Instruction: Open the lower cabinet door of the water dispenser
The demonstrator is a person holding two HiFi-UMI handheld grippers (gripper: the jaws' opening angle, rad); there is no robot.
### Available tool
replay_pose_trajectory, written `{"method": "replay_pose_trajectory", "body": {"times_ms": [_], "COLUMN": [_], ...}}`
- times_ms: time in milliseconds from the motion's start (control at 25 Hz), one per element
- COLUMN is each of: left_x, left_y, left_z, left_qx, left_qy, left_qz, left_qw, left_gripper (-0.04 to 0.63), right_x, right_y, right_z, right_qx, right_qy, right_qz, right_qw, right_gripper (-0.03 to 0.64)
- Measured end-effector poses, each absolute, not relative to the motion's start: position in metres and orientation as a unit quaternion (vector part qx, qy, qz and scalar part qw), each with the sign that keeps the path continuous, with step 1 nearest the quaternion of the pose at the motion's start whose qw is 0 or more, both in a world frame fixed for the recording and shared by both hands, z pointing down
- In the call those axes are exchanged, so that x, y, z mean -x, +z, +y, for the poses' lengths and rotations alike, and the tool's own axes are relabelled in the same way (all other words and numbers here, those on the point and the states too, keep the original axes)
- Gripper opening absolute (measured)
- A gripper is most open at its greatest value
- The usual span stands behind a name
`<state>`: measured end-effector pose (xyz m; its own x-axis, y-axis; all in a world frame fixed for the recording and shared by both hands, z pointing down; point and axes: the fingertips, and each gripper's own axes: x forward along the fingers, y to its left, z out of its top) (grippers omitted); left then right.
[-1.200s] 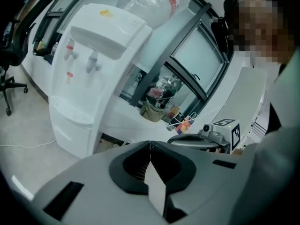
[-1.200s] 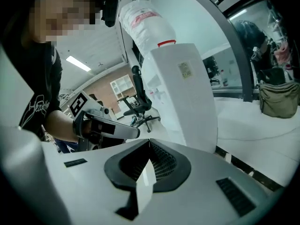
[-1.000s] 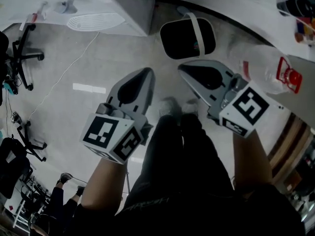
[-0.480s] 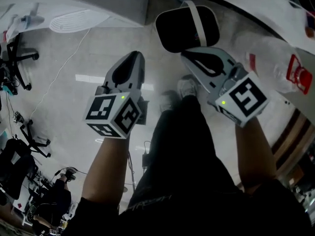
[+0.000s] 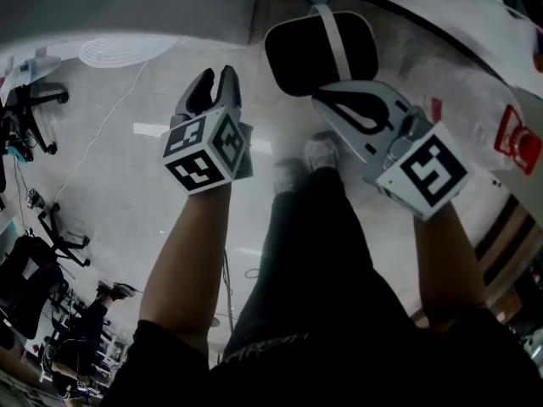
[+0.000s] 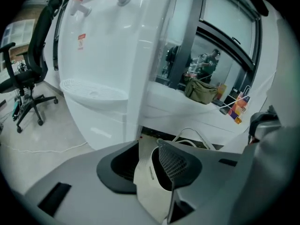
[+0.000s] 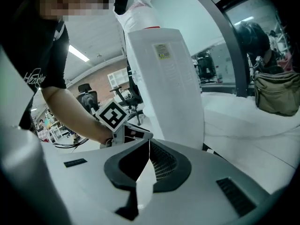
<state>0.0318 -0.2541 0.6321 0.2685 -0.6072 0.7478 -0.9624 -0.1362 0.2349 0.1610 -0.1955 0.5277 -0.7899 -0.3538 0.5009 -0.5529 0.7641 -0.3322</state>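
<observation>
The white water dispenser [image 6: 108, 41] stands just ahead in the left gripper view, with taps at the top and a round drip tray [image 6: 93, 90]. Its lower cabinet door [image 6: 101, 123] is the closed white panel under the tray. My left gripper [image 6: 149, 146] points down at that lower front, a short way off; its jaws are opening with nothing between them. In the head view the left gripper [image 5: 216, 76] hangs below the tray [image 5: 127, 51]. My right gripper [image 5: 321, 100] is held to the right, shut and empty. The right gripper view shows the dispenser's side [image 7: 164, 88].
A black bin with a white handle [image 5: 297, 53] stands on the floor right of the dispenser. A clear bottle with a red label [image 5: 509, 134] lies at the right edge. Office chairs [image 5: 34, 100] and a floor cable [image 5: 110, 117] lie to the left. A bag [image 6: 201, 89] rests on the window ledge.
My left gripper has dropped and tipped downward toward the dispenser's front, and its jaws have parted. My right gripper sank a little at first and then held still.
</observation>
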Motion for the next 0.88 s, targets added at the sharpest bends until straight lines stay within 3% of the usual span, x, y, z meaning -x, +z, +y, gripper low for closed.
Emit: {"method": "replay_pose_trajectory", "body": {"times_ms": [280, 880], "left_x": [-0.024, -0.012], "left_y": [0.669, 0.696], "left_z": [-0.271, -0.313], "left_qx": [-0.662, -0.621], "left_qy": [0.281, 0.275], "left_qz": [-0.588, -0.635], "left_qw": [0.370, 0.369], "left_gripper": [0.192, 0.218], "right_x": [-0.174, -0.195], "right_y": [0.531, 0.538], "right_z": [-0.205, -0.235], "right_qx": [-0.238, -0.227], "right_qy": [0.234, 0.255], "right_qz": [-0.918, -0.917], "right_qw": [0.214, 0.208], "right_gripper": [0.014, 0.014]}}
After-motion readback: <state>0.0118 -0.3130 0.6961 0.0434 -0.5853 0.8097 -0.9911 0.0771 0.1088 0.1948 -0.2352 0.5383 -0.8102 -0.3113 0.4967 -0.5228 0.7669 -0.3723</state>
